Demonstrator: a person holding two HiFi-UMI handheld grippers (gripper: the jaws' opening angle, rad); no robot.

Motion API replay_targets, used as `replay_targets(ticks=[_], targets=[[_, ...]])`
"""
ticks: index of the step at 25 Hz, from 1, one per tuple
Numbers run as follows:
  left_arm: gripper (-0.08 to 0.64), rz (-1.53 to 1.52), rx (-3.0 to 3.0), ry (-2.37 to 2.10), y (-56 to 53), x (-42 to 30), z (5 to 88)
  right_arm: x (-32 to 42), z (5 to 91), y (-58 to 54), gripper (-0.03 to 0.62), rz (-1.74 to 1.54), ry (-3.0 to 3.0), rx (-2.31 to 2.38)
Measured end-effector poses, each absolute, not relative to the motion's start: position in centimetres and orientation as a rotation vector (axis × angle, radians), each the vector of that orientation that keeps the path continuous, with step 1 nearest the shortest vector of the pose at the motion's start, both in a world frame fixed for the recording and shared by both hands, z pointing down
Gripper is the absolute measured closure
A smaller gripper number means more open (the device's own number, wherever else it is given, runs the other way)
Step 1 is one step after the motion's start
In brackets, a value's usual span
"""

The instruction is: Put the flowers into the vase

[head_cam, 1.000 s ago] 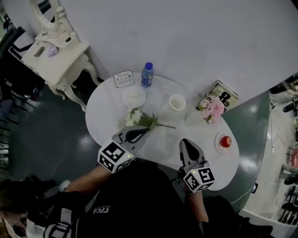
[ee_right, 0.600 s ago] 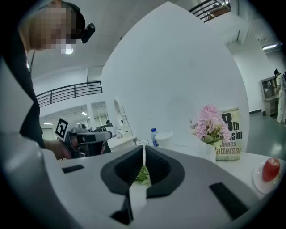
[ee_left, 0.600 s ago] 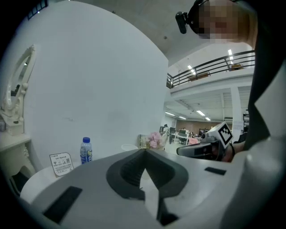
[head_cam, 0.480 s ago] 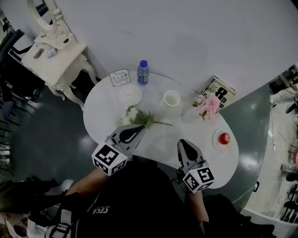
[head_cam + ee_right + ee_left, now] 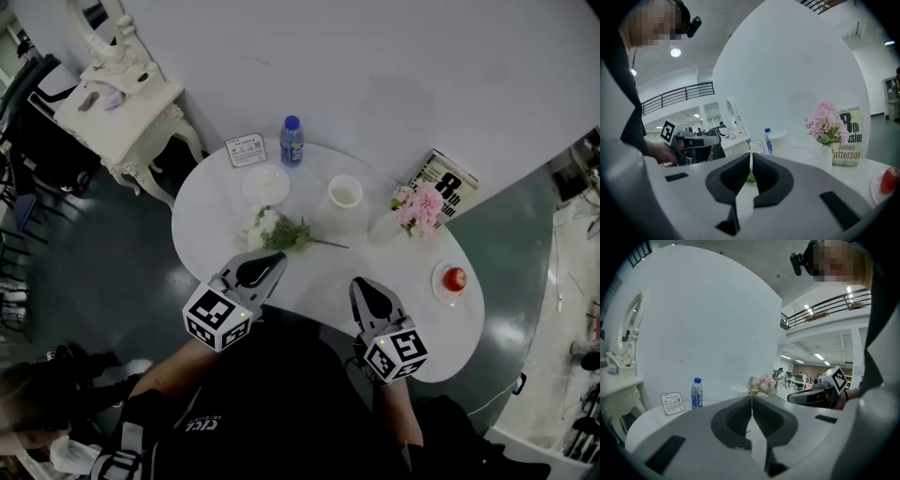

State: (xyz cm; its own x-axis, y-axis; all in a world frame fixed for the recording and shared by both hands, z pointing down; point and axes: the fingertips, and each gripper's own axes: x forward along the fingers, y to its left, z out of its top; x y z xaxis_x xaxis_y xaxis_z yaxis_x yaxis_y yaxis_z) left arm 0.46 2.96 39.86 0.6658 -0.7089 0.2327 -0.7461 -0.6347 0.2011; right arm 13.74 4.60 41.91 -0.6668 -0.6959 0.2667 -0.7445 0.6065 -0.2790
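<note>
A bunch of white flowers (image 5: 272, 230) with green leaves lies flat on the round white table (image 5: 309, 272), its stem pointing right. A pale vase (image 5: 384, 228) (image 5: 820, 157) that holds pink flowers (image 5: 417, 206) (image 5: 827, 123) stands at the back right. My left gripper (image 5: 277, 259) (image 5: 751, 397) hovers just in front of the white flowers, shut and empty. Further right, near the table's front edge, my right gripper (image 5: 358, 283) (image 5: 750, 153) is shut and empty too. A bit of the bunch's green shows beyond its jaws.
A white cup (image 5: 345, 191) stands between the bunch and the vase. Behind are a small white dish (image 5: 265, 184), a blue-capped bottle (image 5: 292, 141) and a printed card (image 5: 246, 150). A book (image 5: 444, 178) leans behind the vase; a red apple (image 5: 455, 277) sits on a saucer at the right. A white ornate side table (image 5: 122, 112) stands at the far left.
The head view has shifted a little. Both grippers stay shut and in nearly the same places in front of the flowers.
</note>
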Motion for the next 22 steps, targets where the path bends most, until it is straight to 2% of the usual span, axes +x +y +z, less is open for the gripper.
replay_targets(ticks=[8,22], targets=[[0.548,0.268,2.534,-1.285,2.7,-3.8,41.4,11.5,43.2,3.9,0.555,0.537,-2.688,1.118],[0.548,0.296,2.624,-1.112,-2.0,-15.4,43.4,0.2,44.4,-2.4,0.555,0.603,-2.609,1.267]])
